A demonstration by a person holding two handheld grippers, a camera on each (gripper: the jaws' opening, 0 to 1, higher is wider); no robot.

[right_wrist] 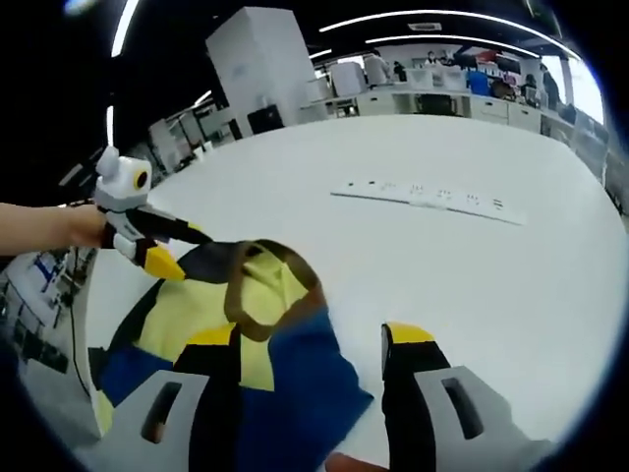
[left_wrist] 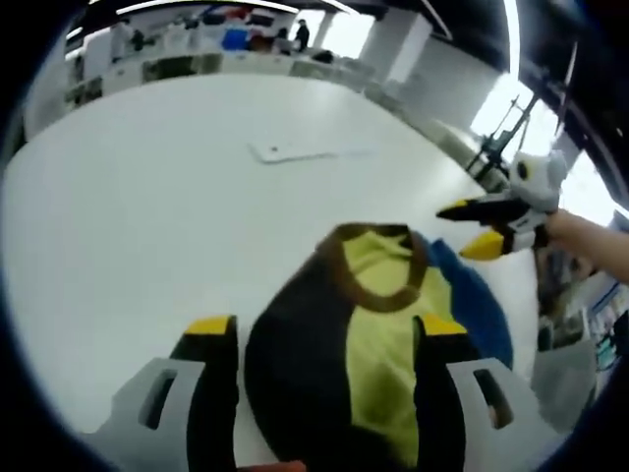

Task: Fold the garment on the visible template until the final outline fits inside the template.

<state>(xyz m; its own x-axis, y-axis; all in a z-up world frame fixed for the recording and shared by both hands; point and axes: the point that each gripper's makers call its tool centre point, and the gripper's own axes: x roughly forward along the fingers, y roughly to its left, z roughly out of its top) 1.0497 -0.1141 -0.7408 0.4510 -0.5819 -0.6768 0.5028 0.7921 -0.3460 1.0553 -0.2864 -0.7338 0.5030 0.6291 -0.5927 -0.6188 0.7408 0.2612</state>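
left claw (left_wrist: 324, 339) straddles garment (left_wrist: 378, 295); white strip (left_wrist: 295, 151) lies beyond.

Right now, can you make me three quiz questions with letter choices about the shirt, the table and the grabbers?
1. Where is the shirt?
A. on the white table
B. on a chair
C. on the floor

2. What colour is the shirt's collar?
A. pink
B. brown
C. white

3. How does the right gripper stand?
A. shut tight on nothing
B. lying flat on the table
C. open, with shirt cloth between its jaws

Answers:
1 A, the shirt lies on the white tabletop in both views.
2 B, a brown band rings the yellow neck opening.
3 C, its yellow-tipped jaws stand apart in the right gripper view, with blue cloth reaching in between them.
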